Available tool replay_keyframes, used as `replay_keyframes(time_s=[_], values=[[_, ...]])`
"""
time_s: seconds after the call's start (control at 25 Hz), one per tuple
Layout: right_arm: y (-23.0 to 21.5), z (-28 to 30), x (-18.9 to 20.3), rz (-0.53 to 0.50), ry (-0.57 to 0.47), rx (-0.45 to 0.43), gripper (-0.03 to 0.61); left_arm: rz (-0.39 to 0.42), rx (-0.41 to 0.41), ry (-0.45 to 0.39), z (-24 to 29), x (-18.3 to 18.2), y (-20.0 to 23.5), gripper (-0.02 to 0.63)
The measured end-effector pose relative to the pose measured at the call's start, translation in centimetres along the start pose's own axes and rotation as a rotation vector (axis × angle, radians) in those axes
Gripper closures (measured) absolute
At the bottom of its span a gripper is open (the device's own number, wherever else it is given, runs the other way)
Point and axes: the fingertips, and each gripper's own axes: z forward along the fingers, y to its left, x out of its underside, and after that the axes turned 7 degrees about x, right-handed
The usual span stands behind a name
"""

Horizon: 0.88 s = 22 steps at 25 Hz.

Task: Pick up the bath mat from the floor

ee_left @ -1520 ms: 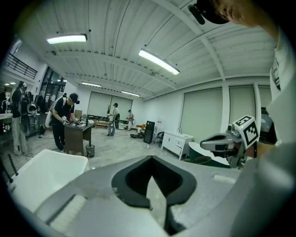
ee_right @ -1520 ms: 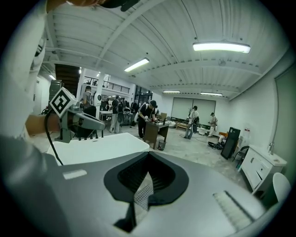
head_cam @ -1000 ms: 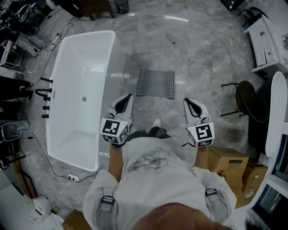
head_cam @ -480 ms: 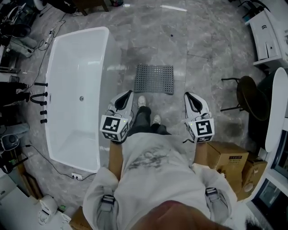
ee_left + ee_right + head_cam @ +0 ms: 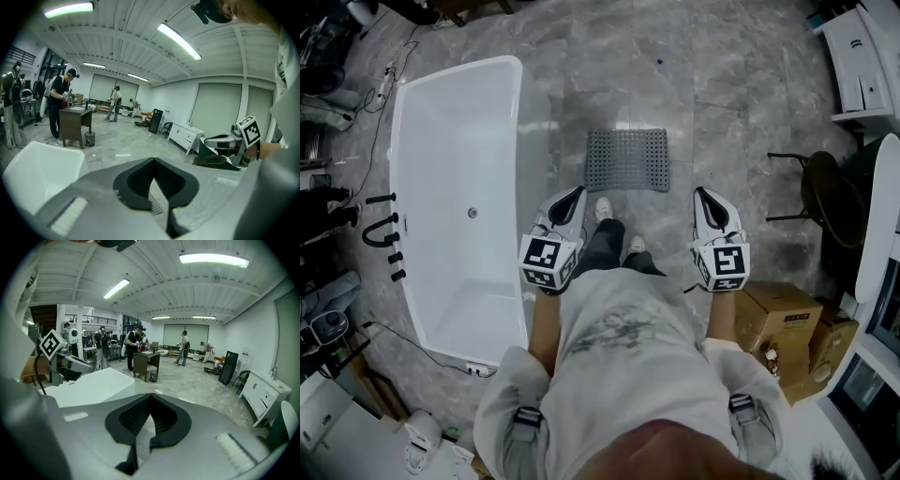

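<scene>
There is one bath mat [image 5: 626, 159], one tub [image 5: 459, 206], one chair [image 5: 825, 195] and two cardboard boxes [image 5: 780, 322]. There are two grippers, one in each hand of the person.

The mat is grey, rectangular and full of small holes. It lies flat on the marble floor [image 5: 731, 122], to the right of the tub and ahead of the person's shoes [image 5: 602, 208]. The front shoe is near the mat's close edge, but I cannot tell if it touches. In the head view, the mat's long axis runs from left to right, so it is crosswise to the long axis of the tub. The long edges of the mat face toward the person and away from the person.

The left gripper [image 5: 570, 195] is in the air beside the tub's right rim, with its tips pointing forward. In the left gripper view its jaws are fully together and nothing is between them. The right gripper [image 5: 705, 195] is at about the same height in the picture, on the other side of the person's legs. Its jaws are also pressed together and empty. Neither gripper touches the mat; both are apart from it, one toward each of its short ends.
</scene>
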Motion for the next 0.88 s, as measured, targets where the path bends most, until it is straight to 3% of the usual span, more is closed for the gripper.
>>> replay_keyframes(time_s=[0.24,0.56,0.88], values=[[0.2,4.4,1.3,0.006,0.054,0.047,0.577,-0.061,0.069,-0.001,2.7,1.2,4.2,0.612],[1.3,7.4,4.8,0.010,0.124,0.043,0.577,-0.080,0.050,0.073,5.4,5.7,7.6,0.612],[0.7,10.3,11.0,0.027,0.211,0.027,0.577,-0.123,0.035,0.151,8.3,11.7,9.4,0.612]])
